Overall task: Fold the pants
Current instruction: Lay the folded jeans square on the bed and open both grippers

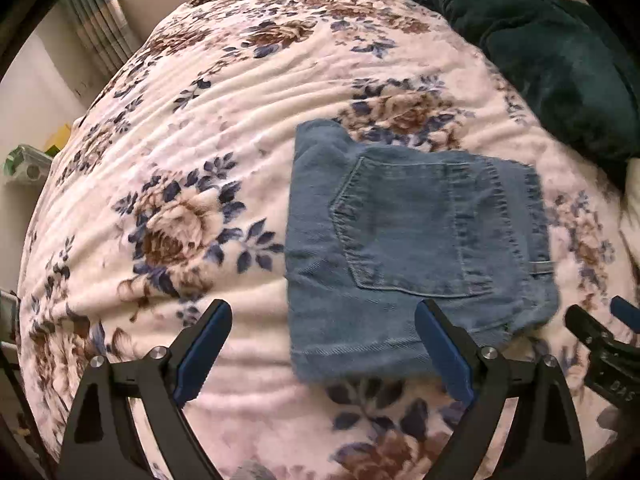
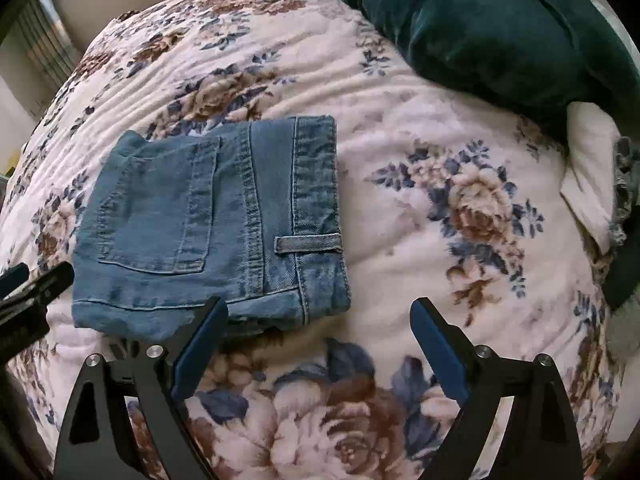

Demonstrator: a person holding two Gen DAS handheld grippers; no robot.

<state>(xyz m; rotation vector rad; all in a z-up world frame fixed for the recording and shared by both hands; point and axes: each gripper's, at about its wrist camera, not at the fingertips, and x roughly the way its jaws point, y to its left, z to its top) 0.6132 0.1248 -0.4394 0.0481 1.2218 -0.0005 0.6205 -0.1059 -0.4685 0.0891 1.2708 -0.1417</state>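
Note:
The blue denim pants (image 1: 416,248) lie folded into a compact rectangle on the floral bedspread (image 1: 224,128), back pocket up. In the right wrist view the pants (image 2: 208,224) lie to the left, waistband and belt loop on their right side. My left gripper (image 1: 322,320) is open and empty, just short of the pants' near edge, its right finger over that edge. My right gripper (image 2: 318,316) is open and empty, its left finger over the pants' near right corner. Each gripper also shows at the edge of the other's view: the right one (image 1: 600,340), the left one (image 2: 36,288).
A dark green velvet blanket (image 2: 500,28) is bunched at the far right of the bed. A white pillow (image 2: 592,168) lies beside it. Curtains (image 1: 100,28) and a wall stand beyond the bed's far left; a shelf with green and yellow items (image 1: 36,156) is at the left.

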